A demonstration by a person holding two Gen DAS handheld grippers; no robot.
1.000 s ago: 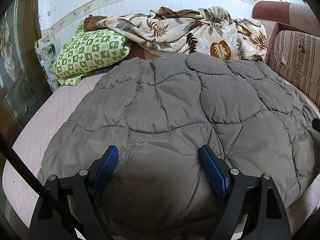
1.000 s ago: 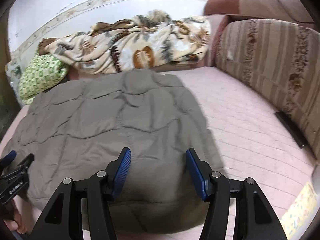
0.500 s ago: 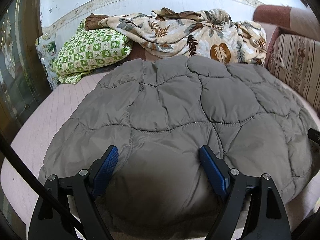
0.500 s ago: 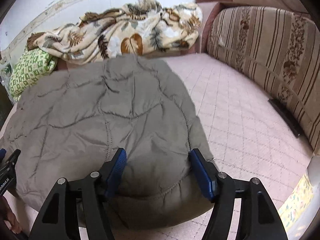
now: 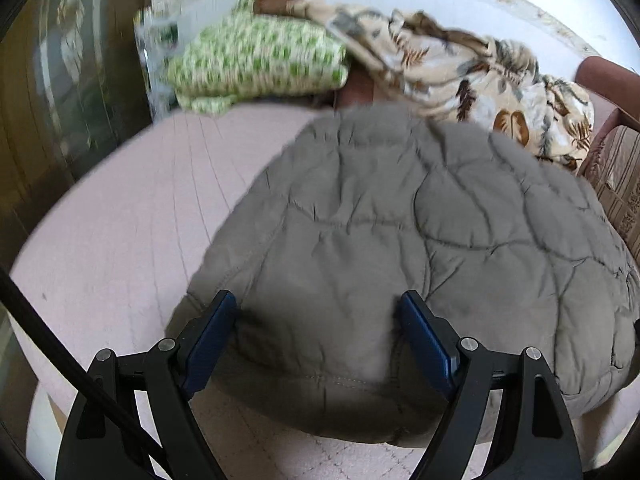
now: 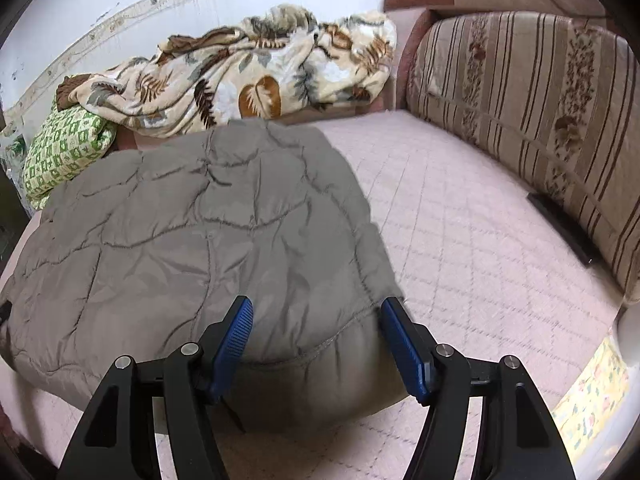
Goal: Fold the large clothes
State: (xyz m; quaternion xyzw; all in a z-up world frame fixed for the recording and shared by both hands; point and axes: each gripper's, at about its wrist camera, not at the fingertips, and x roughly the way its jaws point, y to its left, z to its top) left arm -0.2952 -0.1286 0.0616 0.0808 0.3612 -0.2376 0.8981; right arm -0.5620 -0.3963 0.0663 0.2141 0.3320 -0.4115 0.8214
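A grey quilted puffer jacket [image 5: 400, 220] lies folded and puffed up on the pink mattress [image 5: 120, 220]. My left gripper [image 5: 316, 304] hangs open over the jacket's near left corner, its blue pads standing clear on either side of the bulging hem. In the right wrist view the same jacket [image 6: 200, 220] fills the left half. My right gripper [image 6: 316, 306] is open over the near right corner, with the stitched hem bulging up between its pads and the right pad beside the jacket's edge.
A leaf-print blanket [image 6: 248, 76] and a green checked pillow [image 6: 60, 148] are heaped against the far wall. A striped cushioned backrest [image 6: 520, 100] runs along the right, with a black object [image 6: 560, 224] at its foot. Bare mattress [image 6: 480, 240] lies right of the jacket. A dark cabinet [image 5: 60, 80] stands left.
My left gripper has slid left along the jacket's near edge and rolled, so more bare mattress shows on its left. The right gripper's jaws have widened and stay at the near right corner.
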